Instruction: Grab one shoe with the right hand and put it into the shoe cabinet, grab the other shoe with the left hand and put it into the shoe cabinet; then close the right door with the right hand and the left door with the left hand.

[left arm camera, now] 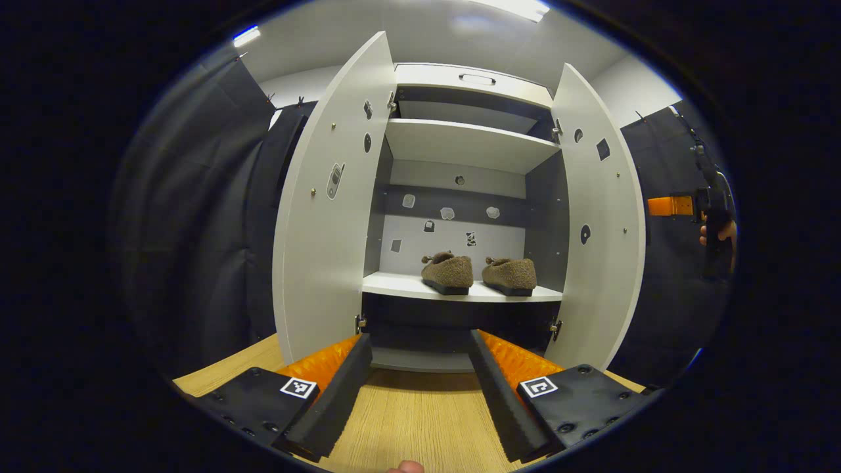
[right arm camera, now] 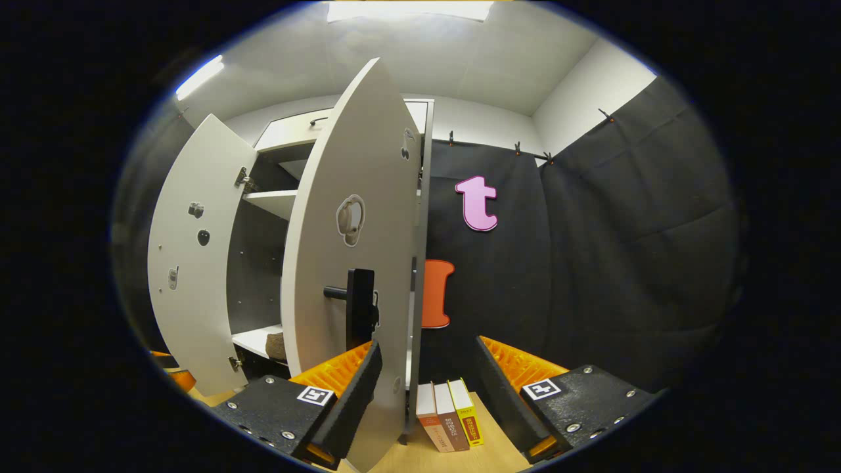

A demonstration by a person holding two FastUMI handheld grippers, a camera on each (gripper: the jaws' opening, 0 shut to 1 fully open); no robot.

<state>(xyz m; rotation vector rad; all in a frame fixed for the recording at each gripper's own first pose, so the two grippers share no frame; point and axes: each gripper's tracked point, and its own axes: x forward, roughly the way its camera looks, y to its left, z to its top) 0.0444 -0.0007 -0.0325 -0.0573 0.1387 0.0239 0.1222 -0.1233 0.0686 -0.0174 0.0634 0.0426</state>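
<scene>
Brown fuzzy shoes sit side by side on the cabinet shelf, both doors open. Right gripper, spread wide and empty, faces the right door's edge; books stand just beside. Left gripper wide, empty.

In the left gripper view, the shoe cabinet stands at the back of the wooden tabletop, with its left door and right door swung open toward the camera. Two shoes sit side by side on the lower shelf, the left shoe just beside the right shoe. An upper shelf lies above them. In the right gripper view, three books stand upright on the table, right of the right door's edge.
</scene>
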